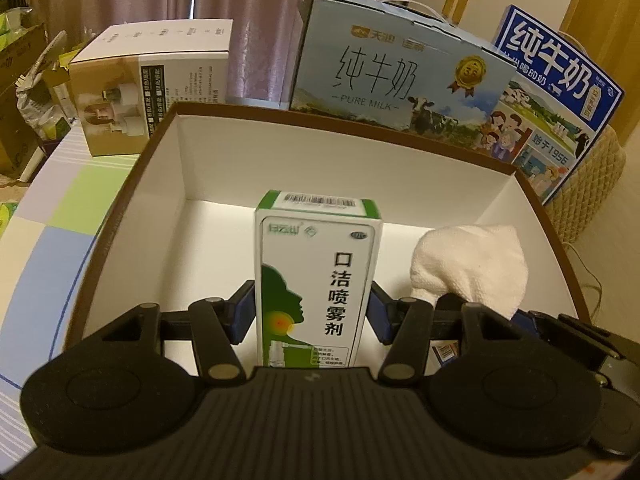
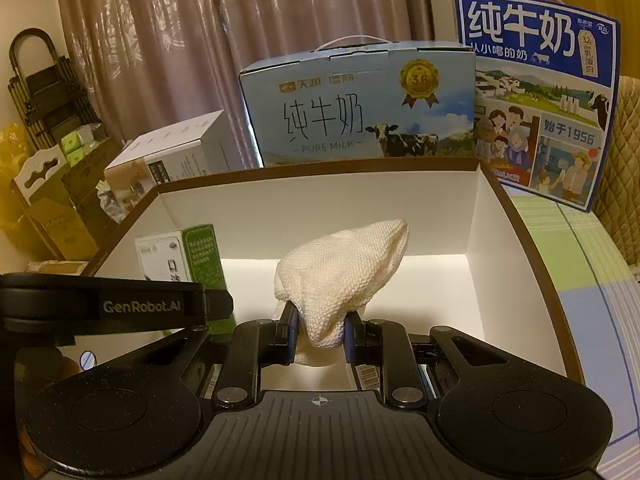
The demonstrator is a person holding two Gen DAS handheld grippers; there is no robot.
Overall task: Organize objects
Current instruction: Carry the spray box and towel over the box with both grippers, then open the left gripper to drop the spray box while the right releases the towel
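My right gripper [image 2: 319,330] fingers pinch the white cloth [image 2: 340,276] at frame centre, over the open white-lined box [image 2: 516,280]. Green-white carton [image 2: 200,256] stands upright inside, centre left.

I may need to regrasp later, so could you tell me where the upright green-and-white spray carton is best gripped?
Grip the upright green-and-white spray carton across its two narrow side faces near the lower half, approaching from the printed front, as the left gripper does. Those faces are flat and parallel, and the white cloth beside it leaves them free.
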